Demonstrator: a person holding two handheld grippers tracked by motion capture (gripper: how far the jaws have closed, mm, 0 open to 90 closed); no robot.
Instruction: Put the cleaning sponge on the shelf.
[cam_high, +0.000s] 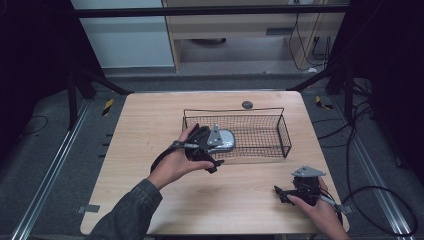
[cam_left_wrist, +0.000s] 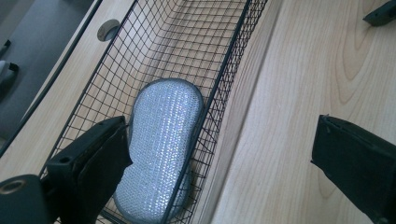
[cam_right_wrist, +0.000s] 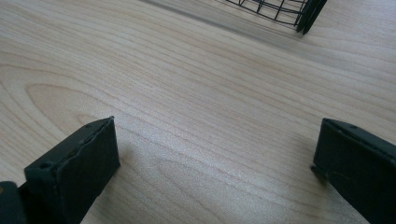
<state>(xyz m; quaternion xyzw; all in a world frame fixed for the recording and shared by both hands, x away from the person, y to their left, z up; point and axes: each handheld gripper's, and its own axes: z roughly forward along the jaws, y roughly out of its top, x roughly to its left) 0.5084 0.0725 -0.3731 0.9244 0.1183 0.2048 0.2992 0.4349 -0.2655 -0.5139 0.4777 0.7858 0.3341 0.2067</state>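
**Operator:** Sponge (cam_left_wrist: 161, 149) first: a silvery, mesh-covered pad with a pinched waist, lying flat on the floor of the wire basket (cam_high: 280, 131), at the basket's left end as the high view shows it.

**Observer:** And your left gripper (cam_high: 210, 150)?

**Operator:** I have it at that same end of the basket. In the left gripper view its jaws stand wide apart and grip nothing. One jaw sits just beside the sponge's edge, low over the near end of the basket; whether it touches the pad I cannot tell. The other jaw is outside the wire wall, over bare table (cam_high: 150, 115). So the basket's long side wall runs between my two jaws, and the sponge lies toward one jaw, not centred in the gap.

**Observer:** Is the sponge against the wall?

**Operator:** Its long edge lies close along that side wall, and its near end is by the basket's end wall. The rest of the basket floor beyond it is bare mesh.

**Observer:** Right gripper (cam_high: 287, 194)?

**Operator:** Low over the table's near right corner, well apart from the sponge. In the right gripper view its jaws are spread wide too, with only wood grain between them, and a corner of the basket shows at the top edge.

**Observer:** Anything else on the table?

**Operator:** A round dark hole (cam_high: 247, 104) in the tabletop just behind the basket.
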